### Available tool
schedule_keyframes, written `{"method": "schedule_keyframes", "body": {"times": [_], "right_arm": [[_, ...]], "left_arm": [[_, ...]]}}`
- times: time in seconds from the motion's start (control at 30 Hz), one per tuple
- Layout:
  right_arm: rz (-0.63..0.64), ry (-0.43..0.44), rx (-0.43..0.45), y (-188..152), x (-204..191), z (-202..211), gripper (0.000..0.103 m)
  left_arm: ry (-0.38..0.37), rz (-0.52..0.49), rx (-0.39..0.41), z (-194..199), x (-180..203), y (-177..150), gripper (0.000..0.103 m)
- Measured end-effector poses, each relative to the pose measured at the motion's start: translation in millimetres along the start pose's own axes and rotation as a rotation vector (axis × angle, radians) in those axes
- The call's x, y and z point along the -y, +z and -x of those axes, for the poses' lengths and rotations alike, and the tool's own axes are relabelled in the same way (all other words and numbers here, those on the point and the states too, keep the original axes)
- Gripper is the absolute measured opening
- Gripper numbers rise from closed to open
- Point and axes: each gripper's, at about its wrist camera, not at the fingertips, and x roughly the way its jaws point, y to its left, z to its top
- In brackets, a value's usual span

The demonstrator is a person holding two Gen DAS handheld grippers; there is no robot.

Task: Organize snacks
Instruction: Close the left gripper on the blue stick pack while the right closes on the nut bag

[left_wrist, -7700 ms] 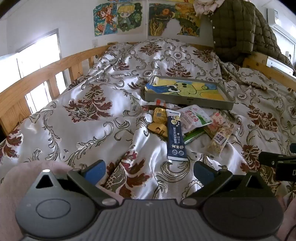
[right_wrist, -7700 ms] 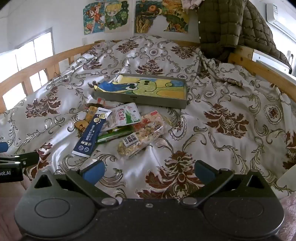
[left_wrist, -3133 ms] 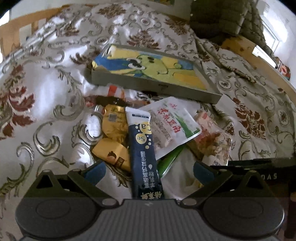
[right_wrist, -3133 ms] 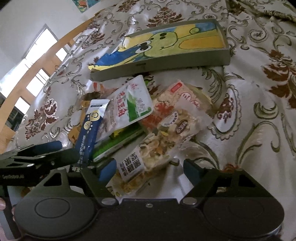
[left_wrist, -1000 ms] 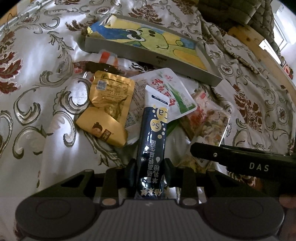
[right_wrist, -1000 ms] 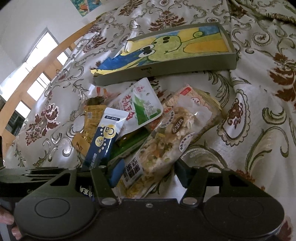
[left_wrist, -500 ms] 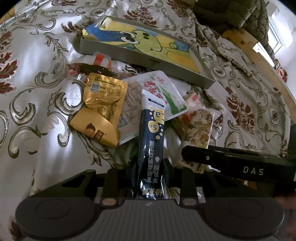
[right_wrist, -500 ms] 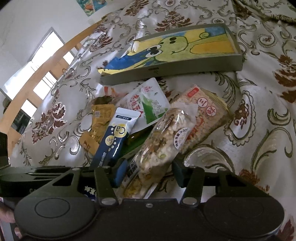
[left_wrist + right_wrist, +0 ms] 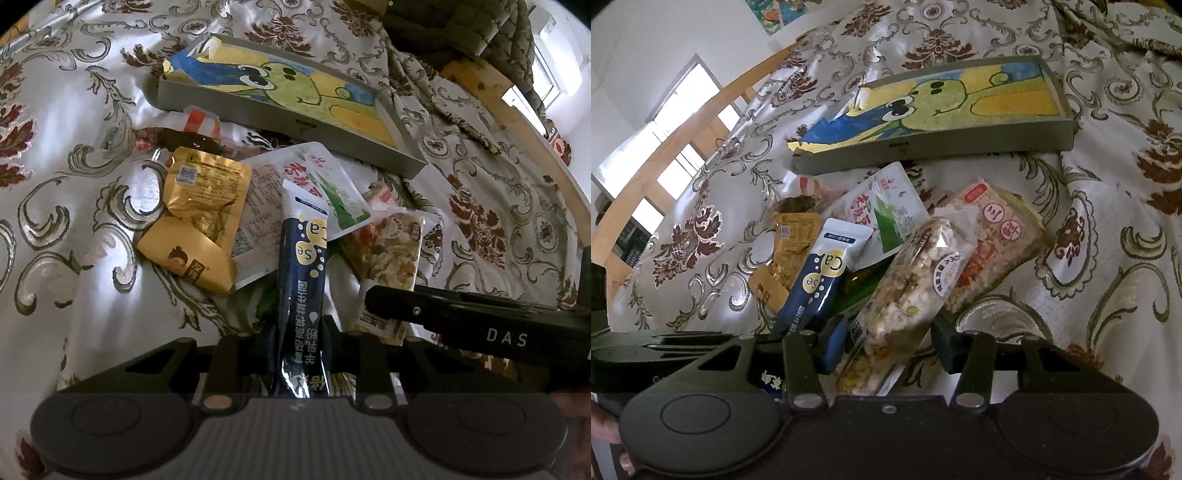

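Snacks lie in a heap on a floral bedspread in front of a shallow grey tray [image 9: 295,123] [image 9: 960,147] lined with a cartoon drawing. My left gripper [image 9: 299,332] is shut on the near end of a dark blue stick packet [image 9: 303,266] [image 9: 822,280]. My right gripper [image 9: 888,343] holds a clear packet of mixed grains [image 9: 912,280] [image 9: 391,251] between its still closing jaws, the far end tilted up. A gold pouch [image 9: 207,188], a small yellow packet [image 9: 184,258], a white and green pouch [image 9: 325,184] and an orange cracker packet [image 9: 1001,240] lie loose.
A wooden bed rail runs along the left [image 9: 683,147] and another along the right [image 9: 517,122]. A quilted olive jacket [image 9: 461,26] lies at the head of the bed. One finger [image 9: 443,314] of the right gripper crosses the left wrist view. Bare bedspread [image 9: 1108,277] spreads to the right.
The left jaws have pinched fully onto the blue stick packet. The right jaws have narrowed on the grain packet, and its far end has risen off the cracker packet.
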Motion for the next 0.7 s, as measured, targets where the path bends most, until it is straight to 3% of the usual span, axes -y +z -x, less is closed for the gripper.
{"method": "schedule_keyframes", "body": {"times": [0.53,0.7], "right_arm": [[0.022,0.007,0.072,1.7,-1.9,20.0,0.047],[0.000,0.006,0.040,0.5,1.8,13.8,0.046]], "left_arm": [[-0.068,-0.007,0.077,17.0,4.2,-1.8,0.026],[-0.076,-0.002,0.091,18.2,4.5,-0.6,0.026]]}}
